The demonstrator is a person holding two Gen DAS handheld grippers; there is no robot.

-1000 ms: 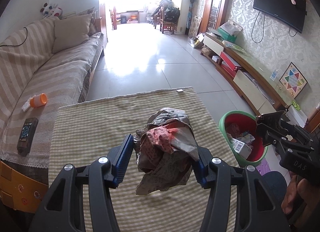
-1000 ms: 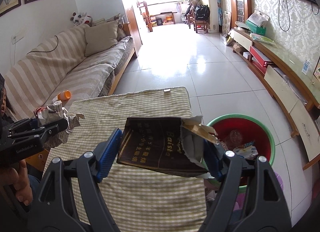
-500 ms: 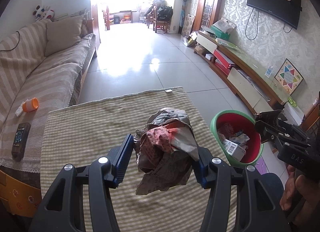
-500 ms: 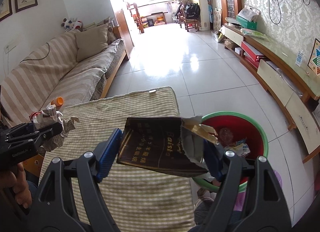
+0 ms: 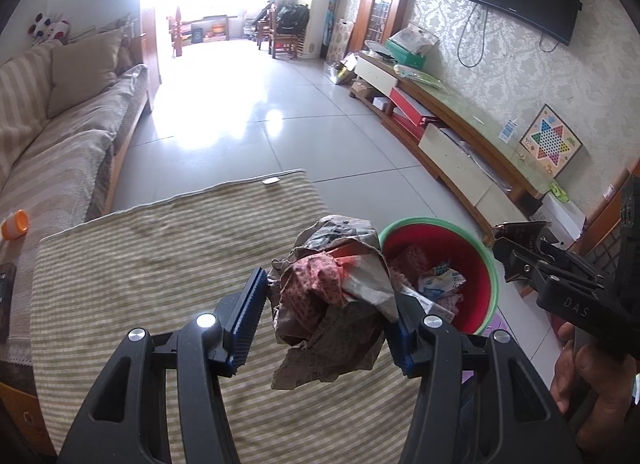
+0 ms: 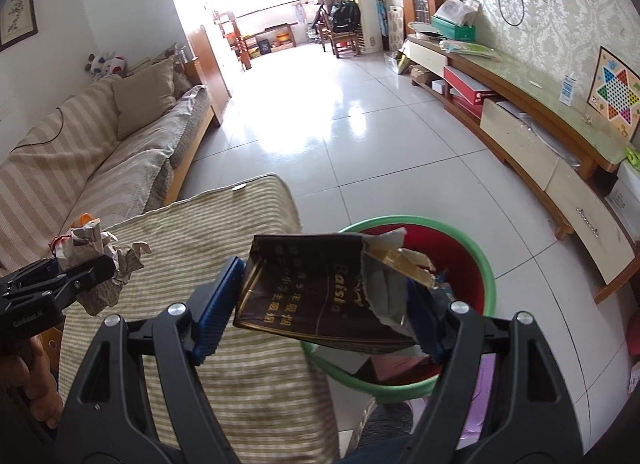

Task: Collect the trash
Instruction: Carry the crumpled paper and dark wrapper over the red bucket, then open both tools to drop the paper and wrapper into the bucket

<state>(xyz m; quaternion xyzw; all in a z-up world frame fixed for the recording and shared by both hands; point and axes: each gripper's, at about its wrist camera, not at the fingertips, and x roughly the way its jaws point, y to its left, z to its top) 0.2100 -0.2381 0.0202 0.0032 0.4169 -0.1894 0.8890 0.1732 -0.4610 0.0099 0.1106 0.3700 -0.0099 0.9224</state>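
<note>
The left claw (image 5: 328,318) is clenching a crumpled wad of paper and wrappers (image 5: 332,300) between its blue pads (image 5: 245,320), with the jaws standing partly apart around the bundle and the loose lower flap hanging below the grip. Beneath this claw the striped cloth of the desk (image 5: 132,264) is spreading out toward the left, and just ahead and to the right the green-rimmed red bin (image 5: 476,264) is standing on the tiled floor (image 5: 248,112), already holding a carton and scraps. The right claw (image 6: 320,304) is grasping a torn dark brown package (image 6: 316,296) with gold lettering, jaws set wide across its width, the ripped end lying against the right-hand pad. That package is hanging over the near rim of the bin (image 6: 486,264), straddling the desk's right edge (image 6: 256,364) below. Seen from the right claw, the left claw (image 6: 60,284) is sitting at the far left over the desk with its wad. Farther left of both, a striped sofa (image 5: 52,156) is carrying an orange-capped bottle (image 5: 15,223); to the right a low cabinet (image 6: 532,136) is running along the wall. Nothing is standing between either claw and the bin.
</note>
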